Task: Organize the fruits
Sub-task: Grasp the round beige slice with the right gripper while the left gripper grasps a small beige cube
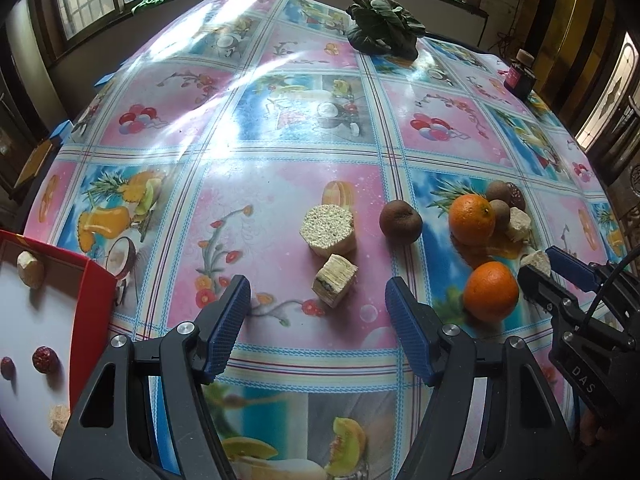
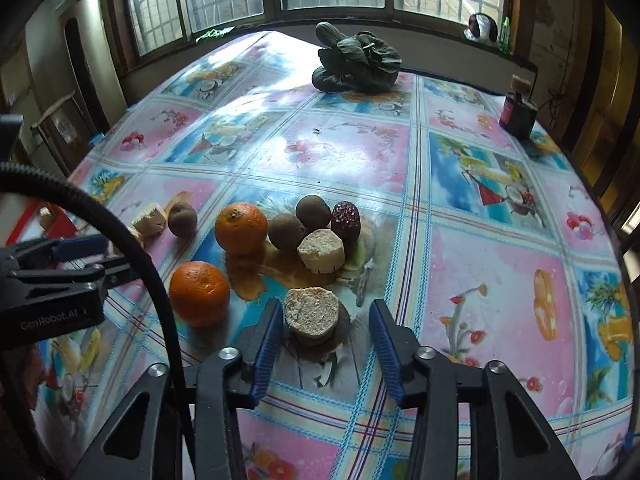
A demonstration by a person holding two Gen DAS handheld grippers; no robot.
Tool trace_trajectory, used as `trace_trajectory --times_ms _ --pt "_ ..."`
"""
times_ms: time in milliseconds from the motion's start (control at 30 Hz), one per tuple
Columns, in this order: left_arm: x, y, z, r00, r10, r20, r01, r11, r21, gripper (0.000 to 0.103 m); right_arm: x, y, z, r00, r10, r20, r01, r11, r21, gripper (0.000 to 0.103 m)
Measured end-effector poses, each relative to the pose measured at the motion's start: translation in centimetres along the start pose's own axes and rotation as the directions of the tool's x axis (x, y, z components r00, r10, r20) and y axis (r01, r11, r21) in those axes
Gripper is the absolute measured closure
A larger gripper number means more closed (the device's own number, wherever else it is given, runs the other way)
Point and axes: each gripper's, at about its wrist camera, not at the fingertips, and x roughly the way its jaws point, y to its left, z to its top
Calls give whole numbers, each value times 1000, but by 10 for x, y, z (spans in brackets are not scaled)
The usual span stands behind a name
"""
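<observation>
My left gripper (image 1: 318, 304) is open and empty, just short of a square layered cake piece (image 1: 334, 285) and a round puffed cake (image 1: 329, 230). A brown fruit (image 1: 401, 222) lies to their right. Two oranges (image 1: 490, 291) (image 1: 472, 219), brown fruits and a red date sit further right. My right gripper (image 2: 325, 322) is open around a round beige cake (image 2: 313, 312), its jaws not closed on it. Beyond it lie another cake (image 2: 321, 255), two brown fruits (image 2: 286, 230), a red date (image 2: 346, 218) and the oranges (image 2: 199, 293).
A red box (image 1: 94, 304) with a white floor holds a cake piece, dates and another piece at the left. Leafy greens (image 2: 356, 63) lie at the table's far side, and a dark jar (image 2: 517, 115) stands at the far right. Sticky brown liquid pools under the fruit pile.
</observation>
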Motion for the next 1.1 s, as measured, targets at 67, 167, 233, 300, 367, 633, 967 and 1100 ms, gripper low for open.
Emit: trace_trajectory --times_ms 67,167,233,300,367,633,967,1100 --pt "1 2 0 1000 5 6 -5 1000 -5 56 0 1 0 1000 -6 6 6 1000 -9 74" --pt "-1 3 0 1000 3 13 -3 1000 -5 80 -1 -5 0 1000 4 9 -4 1000 24 76" --pt "-2 4 -1 1000 -6 9 6 1000 -2 85 -3 -9 -1 1000 -11 13 10 999 44 76" --pt "-6 3 -3 1000 0 15 0 1000 2 87 -6 -13 -1 1000 -4 18 3 998 64 76" --pt "-13 4 -5 1000 -4 24 4 1000 -2 88 -11 -15 -2 1000 -2 25 1 997 72 76" --pt "-43 1 -11 997 -28 72 27 1000 13 88 -27 -10 -13 999 19 37 -22 996 91 76" --pt "-76 5 -26 988 -116 100 110 992 64 93 -60 1 -17 996 21 90 -28 997 77 76" --pt "-81 11 -30 988 -113 108 107 992 62 93 -63 4 -19 996 28 89 -34 996 77 76"
